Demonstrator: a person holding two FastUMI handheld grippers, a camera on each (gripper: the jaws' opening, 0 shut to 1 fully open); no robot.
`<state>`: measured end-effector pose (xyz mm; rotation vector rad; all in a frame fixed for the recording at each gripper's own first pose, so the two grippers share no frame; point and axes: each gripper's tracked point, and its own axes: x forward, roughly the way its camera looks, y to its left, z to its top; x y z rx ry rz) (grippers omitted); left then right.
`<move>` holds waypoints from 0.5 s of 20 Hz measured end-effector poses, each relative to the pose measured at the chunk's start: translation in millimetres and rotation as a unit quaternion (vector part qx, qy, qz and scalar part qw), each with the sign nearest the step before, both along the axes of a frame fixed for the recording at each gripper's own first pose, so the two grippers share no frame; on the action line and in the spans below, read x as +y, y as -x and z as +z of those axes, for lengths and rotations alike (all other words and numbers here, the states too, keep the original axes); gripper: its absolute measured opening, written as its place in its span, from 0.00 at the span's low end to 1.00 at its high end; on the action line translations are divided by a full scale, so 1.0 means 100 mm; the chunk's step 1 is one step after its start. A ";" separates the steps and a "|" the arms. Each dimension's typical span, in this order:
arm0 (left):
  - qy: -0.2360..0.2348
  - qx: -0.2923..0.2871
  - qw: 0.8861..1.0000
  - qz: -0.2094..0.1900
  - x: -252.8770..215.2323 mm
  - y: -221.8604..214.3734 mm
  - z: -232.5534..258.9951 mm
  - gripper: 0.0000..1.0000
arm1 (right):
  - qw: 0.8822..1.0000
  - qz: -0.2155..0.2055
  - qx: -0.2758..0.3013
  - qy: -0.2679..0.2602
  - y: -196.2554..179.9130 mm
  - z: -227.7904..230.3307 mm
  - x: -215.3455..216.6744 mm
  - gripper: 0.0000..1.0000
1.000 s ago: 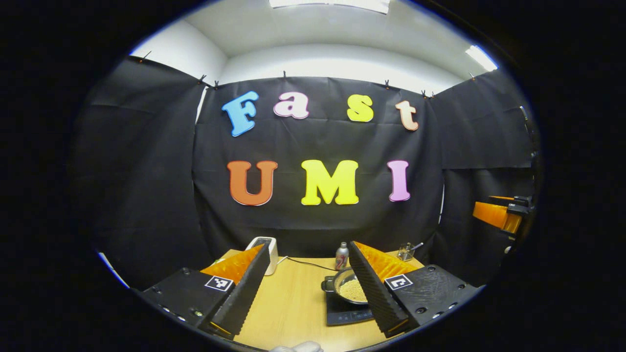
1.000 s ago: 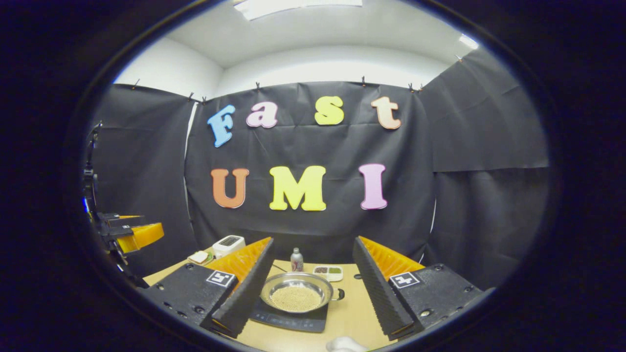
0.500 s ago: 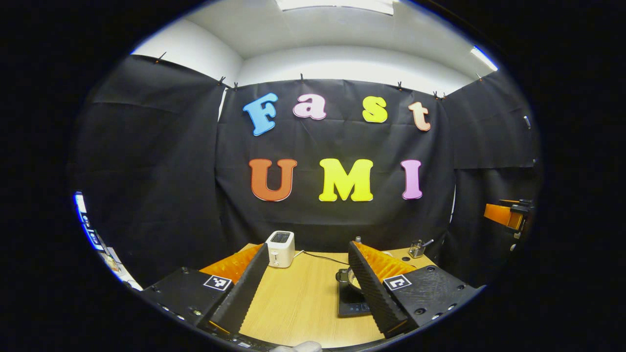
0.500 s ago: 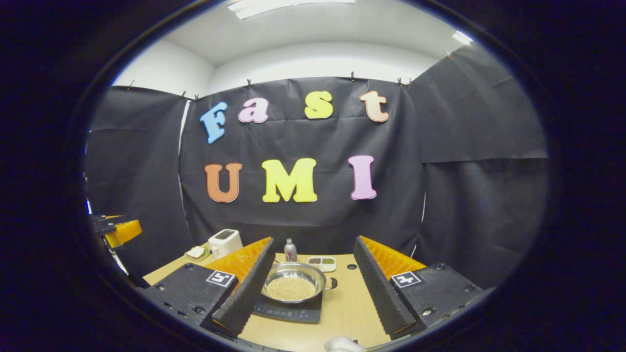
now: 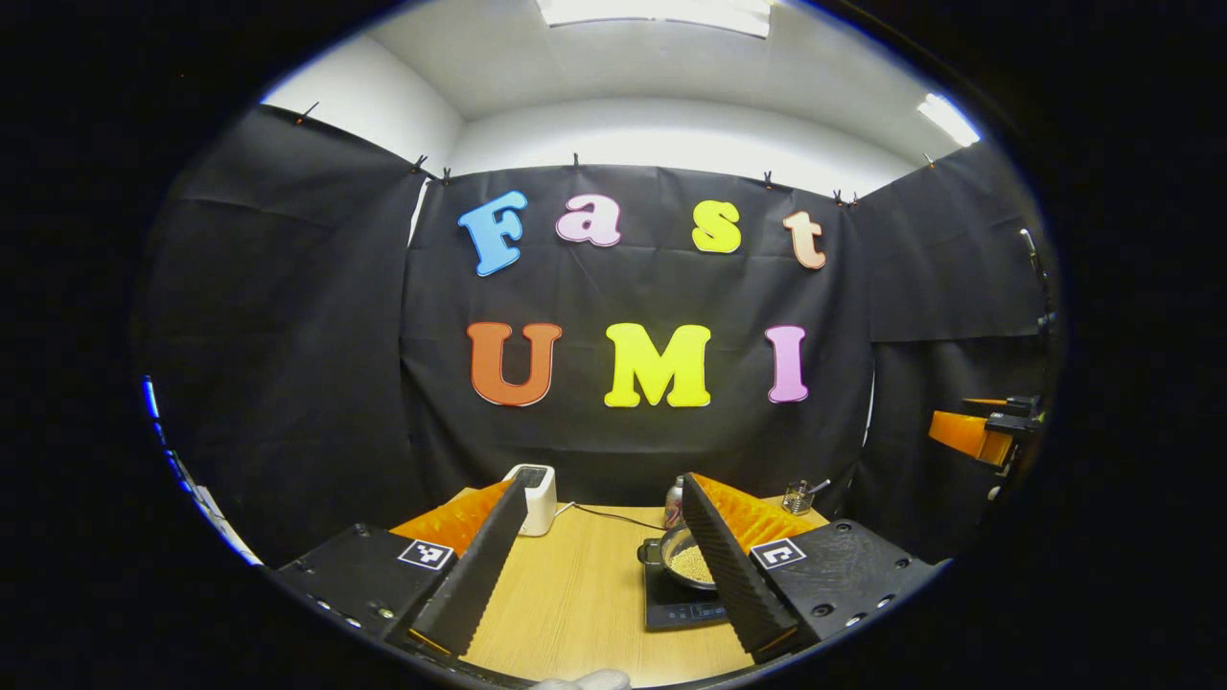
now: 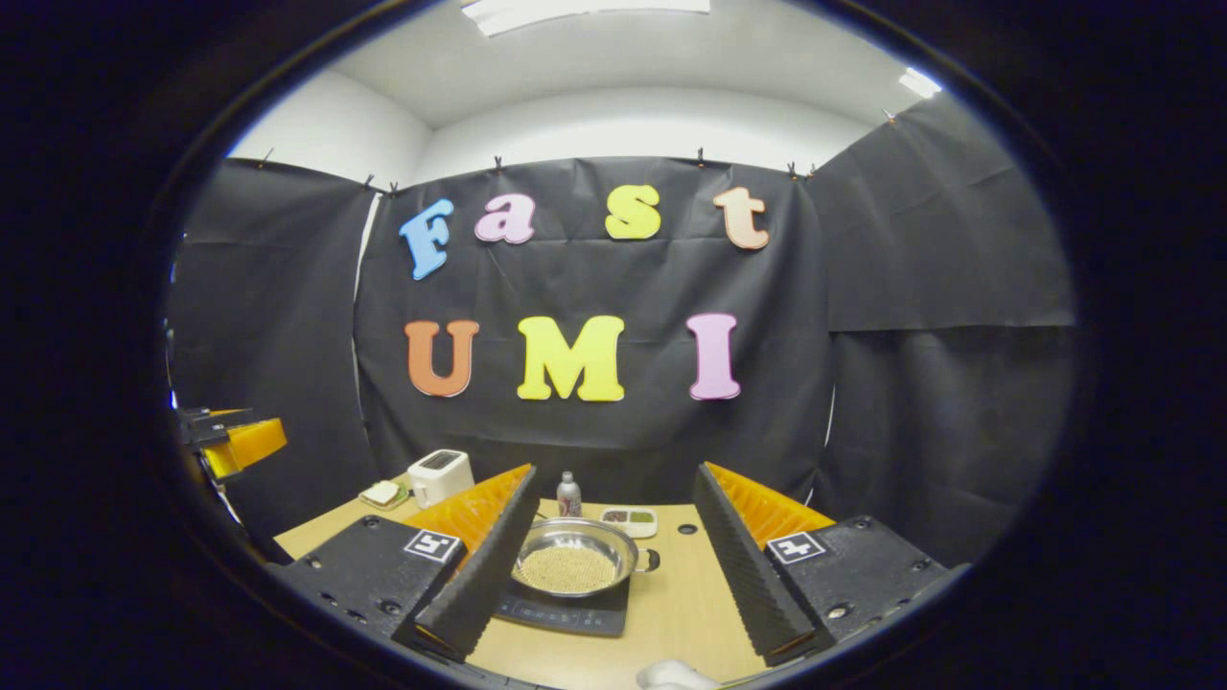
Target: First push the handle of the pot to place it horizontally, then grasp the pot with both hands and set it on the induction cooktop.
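Both grippers raised, jaws apart, pot (image 6: 573, 563) seemingly on cooktop (image 6: 566, 616)

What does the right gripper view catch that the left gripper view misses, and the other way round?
Right gripper view: a small white divided dish with dark and green fillings behind the pot, and a small plate with what looks like bread beside the toaster.

Left gripper view: a small clear glass with a metal utensil in it, and a dark cable lying across the table.

Both: the steel pot of pale grains sitting on the black induction cooktop, the white toaster, a small bottle and the light wooden table.
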<state>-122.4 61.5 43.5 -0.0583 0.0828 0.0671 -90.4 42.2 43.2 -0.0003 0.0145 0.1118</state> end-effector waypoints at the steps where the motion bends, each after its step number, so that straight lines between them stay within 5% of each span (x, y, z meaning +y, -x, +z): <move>1: 0.003 -0.003 1.000 0.001 0.02 -0.01 0.02 0.96 | 1.000 -0.002 0.000 0.002 0.01 0.00 -0.02 1.00; 10: -0.003 -0.015 1.000 0.004 0.05 0.11 0.08 0.96 | 1.000 -0.005 -0.017 -0.003 0.12 0.04 -0.03 1.00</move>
